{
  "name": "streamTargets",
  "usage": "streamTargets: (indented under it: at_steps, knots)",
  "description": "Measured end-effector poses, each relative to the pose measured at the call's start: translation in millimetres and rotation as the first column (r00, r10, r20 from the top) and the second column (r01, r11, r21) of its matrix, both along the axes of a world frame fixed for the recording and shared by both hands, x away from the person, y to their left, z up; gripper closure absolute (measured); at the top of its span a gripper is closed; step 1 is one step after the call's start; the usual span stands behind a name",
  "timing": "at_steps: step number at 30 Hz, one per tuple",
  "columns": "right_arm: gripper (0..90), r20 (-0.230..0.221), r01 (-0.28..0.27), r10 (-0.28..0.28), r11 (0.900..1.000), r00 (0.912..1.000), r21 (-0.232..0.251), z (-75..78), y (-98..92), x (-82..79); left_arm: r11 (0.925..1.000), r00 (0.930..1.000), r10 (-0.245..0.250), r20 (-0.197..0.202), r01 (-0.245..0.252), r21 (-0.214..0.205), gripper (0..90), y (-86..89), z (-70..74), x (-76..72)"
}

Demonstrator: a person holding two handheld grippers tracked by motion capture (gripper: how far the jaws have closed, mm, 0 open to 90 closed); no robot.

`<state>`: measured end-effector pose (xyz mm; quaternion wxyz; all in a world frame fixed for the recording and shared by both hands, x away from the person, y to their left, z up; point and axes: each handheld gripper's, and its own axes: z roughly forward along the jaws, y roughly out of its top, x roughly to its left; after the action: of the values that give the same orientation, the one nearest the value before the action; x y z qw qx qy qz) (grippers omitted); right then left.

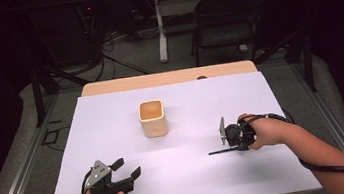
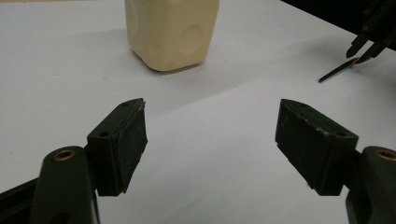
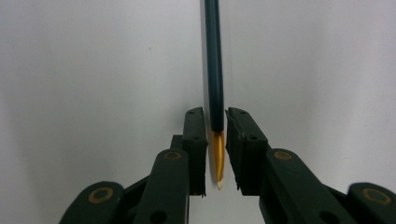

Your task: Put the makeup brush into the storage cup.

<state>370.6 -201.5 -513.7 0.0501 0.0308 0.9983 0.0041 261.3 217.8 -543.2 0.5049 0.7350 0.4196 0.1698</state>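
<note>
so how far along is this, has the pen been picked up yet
Early stage. Done: the right claw is lined up around the gold end of the pen. In hand: its jaws stand close on either side, though a firm pinch can't be confirmed, and the pen lies flat on the table, not lifted. Left: probably carrying it to the cup, which looks empty. The left claw waits open.

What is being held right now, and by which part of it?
The right tongs are closed around the dark pen at its gold tip end. The left tongs are open and hold nothing.
</note>
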Motion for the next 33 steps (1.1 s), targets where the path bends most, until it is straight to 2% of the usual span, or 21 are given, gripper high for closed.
streamTargets:
  at_steps: [9,14,17,22,23,24,25,30,32,33]
  knots:
    - [79.4,-0.007,0.007,-0.007,1.0000,0.9999,-0.004,-4.7,-3.4,1.0,1.0000,1.0000,0.001,0.000,-0.001,0.000,25.0,0.0,-0.1,0.0]
    - [79.8,-0.024,0.013,-0.014,0.9995,0.9996,-0.029,-4.6,-4.4,2.8,1.0000,1.0000,0.001,-0.001,-0.001,0.003,25.0,0.4,0.0,-0.1]
    - [81.0,-0.017,0.022,-0.022,0.9998,0.9996,0.000,-8.4,-6.7,3.2,1.0000,1.0000,0.001,-0.001,-0.001,0.002,24.9,0.5,0.0,0.1]
    - [82.8,-0.024,0.026,-0.026,0.9997,0.9994,0.002,-10.2,-7.4,3.9,1.0000,1.0000,0.002,-0.001,-0.002,0.001,25.0,0.2,-0.2,0.3]
    - [82.9,-0.050,0.023,-0.025,0.9988,0.9984,-0.043,-7.8,-6.0,5.0,1.0000,1.0000,0.001,0.000,-0.001,0.001,25.0,0.2,-0.2,0.4]
    - [82.9,-0.050,0.023,-0.025,0.9988,0.9984,-0.043,-7.8,-6.0,5.0,1.0000,1.0000,0.001,-0.001,-0.001,0.002,25.0,0.3,-0.2,0.3]
    - [83.0,-0.033,0.028,-0.029,0.9996,0.9990,-0.003,-11.2,-7.0,4.1,1.0000,1.0000,0.000,-0.001,0.000,0.000,25.0,0.4,-0.3,0.4]
    - [83.0,-0.043,0.030,-0.031,0.9995,0.9986,-0.008,-11.9,-6.3,5.0,1.0000,1.0000,0.000,-0.001,0.000,0.001,25.0,0.7,-0.2,0.2]
    - [83.2,-0.055,0.037,-0.038,0.9990,0.9978,-0.024,-10.6,-5.9,5.3,1.0000,1.0000,0.000,-0.001,0.000,0.001,25.0,0.7,-0.1,0.1]
    - [83.3,-0.045,0.038,-0.038,0.9993,0.9982,-0.006,-12.2,-6.4,5.1,1.0000,1.0000,0.002,-0.001,-0.002,0.003,25.0,0.6,0.0,0.0]
